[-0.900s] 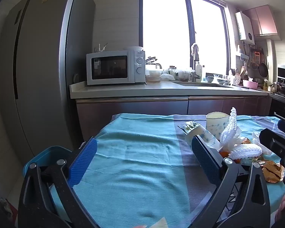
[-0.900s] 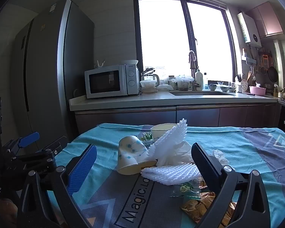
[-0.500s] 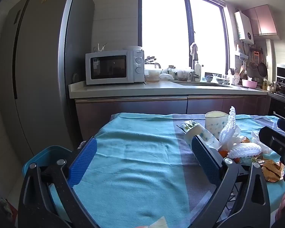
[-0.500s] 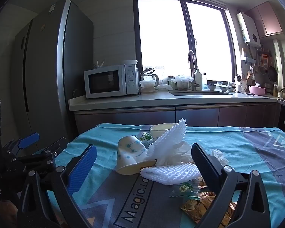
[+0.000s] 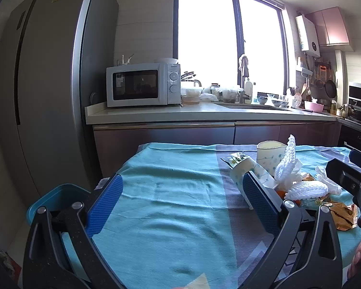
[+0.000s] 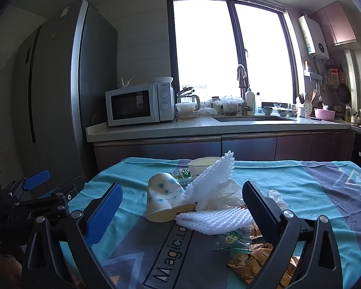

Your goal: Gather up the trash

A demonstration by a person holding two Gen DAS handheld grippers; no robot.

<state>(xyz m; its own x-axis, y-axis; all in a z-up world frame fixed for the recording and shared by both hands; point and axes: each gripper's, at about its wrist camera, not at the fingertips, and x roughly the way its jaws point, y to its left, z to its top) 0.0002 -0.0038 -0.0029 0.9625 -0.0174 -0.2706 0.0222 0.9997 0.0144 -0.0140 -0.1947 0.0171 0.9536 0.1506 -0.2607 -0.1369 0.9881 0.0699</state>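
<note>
A heap of trash lies on the teal tablecloth [image 5: 170, 192]. It holds a tipped paper cup [image 6: 164, 197], an upright cup [image 6: 203, 163], two white foam nets [image 6: 214, 175], crumpled tissue [image 6: 276, 197], a green wrapper [image 6: 233, 238] and a golden wrapper [image 6: 248, 262]. My right gripper [image 6: 182, 185] is open just short of the heap, and nothing is between its pads. My left gripper [image 5: 182, 180] is open over bare cloth, with the tipped cup [image 5: 240, 171] and foam nets [image 5: 305, 187] off to its right. A blue bin [image 5: 45, 200] stands below the table's left edge.
Beyond the table's far edge runs a kitchen counter [image 5: 204, 115] with a microwave [image 5: 142, 85] and a sink under the window. A tall grey fridge [image 5: 43, 91] fills the left side. A scrap of yellowish paper [image 5: 199, 284] lies at the near edge.
</note>
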